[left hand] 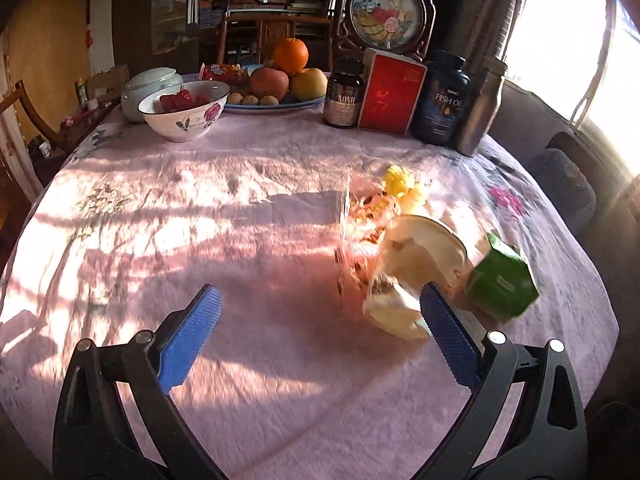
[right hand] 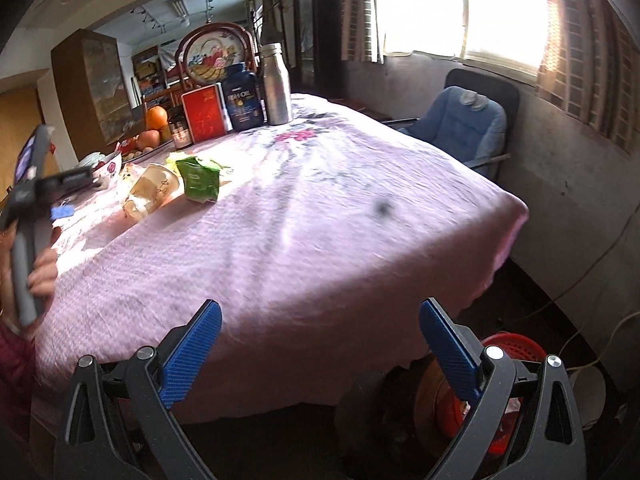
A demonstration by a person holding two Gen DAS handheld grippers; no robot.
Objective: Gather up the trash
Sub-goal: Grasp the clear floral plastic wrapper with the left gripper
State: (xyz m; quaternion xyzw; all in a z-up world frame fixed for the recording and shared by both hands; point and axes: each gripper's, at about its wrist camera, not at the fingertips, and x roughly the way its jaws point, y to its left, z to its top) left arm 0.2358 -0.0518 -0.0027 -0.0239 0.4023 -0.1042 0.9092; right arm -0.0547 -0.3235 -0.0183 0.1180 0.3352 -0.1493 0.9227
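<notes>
A pile of trash lies on the pink tablecloth [left hand: 200, 208]: a tipped paper cup [left hand: 420, 256], a green carton [left hand: 502, 284], a clear plastic wrapper [left hand: 360, 216] and yellow crumpled paper [left hand: 400, 182]. My left gripper [left hand: 320, 300] is open and empty, just left of and in front of the cup. In the right wrist view the cup [right hand: 154, 190] and green carton [right hand: 200, 178] lie far off to the left. My right gripper [right hand: 320, 312] is open and empty, hovering at the table's near edge. The left gripper's body [right hand: 30, 184] shows at the far left.
At the table's back stand a flowered bowl [left hand: 184, 110], a fruit plate [left hand: 276, 100], two supplement bottles [left hand: 344, 94], a red box [left hand: 390, 96] and a metal bottle [left hand: 480, 108]. A red basket [right hand: 508, 352] sits on the floor below the table's edge. A blue chair [right hand: 464, 124] stands by the window.
</notes>
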